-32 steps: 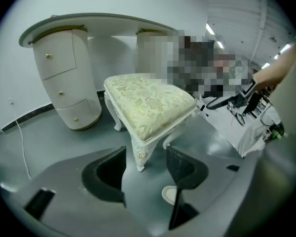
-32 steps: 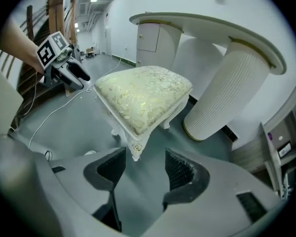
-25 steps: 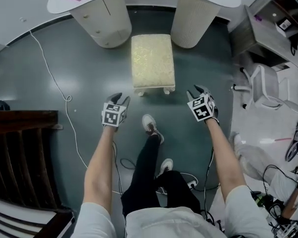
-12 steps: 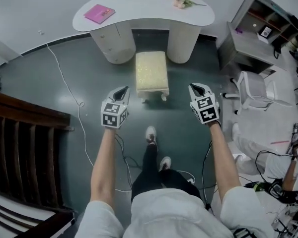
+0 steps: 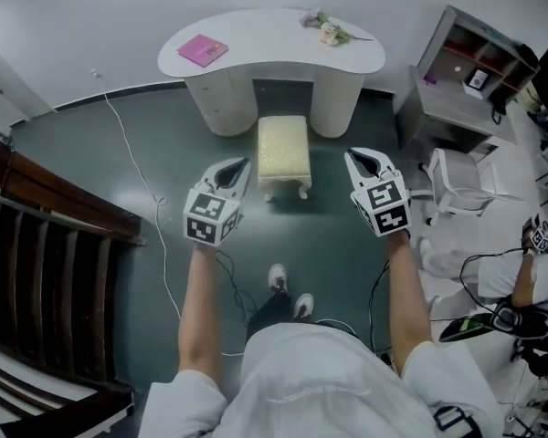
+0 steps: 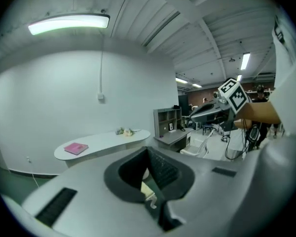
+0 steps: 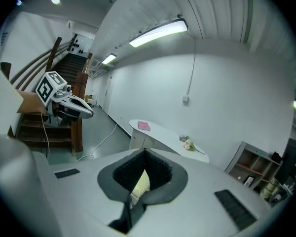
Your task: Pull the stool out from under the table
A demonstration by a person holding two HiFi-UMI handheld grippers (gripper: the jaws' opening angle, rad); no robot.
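The left tool [image 5: 242,164] and right tool [image 5: 353,157] were closed, empty, flanking the cream cushioned stool [image 5: 284,149] before the white curved bench [image 5: 274,39].

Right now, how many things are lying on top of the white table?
2. A pink book lies near the white table's left end; a small bunch of flowers lies near its right end. Nothing else shows on top.

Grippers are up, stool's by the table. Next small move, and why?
Probably open both and lower toward the stool: left gripper and right gripper hang shut, empty, clear of it, and its far end sits between the pedestals of the table.
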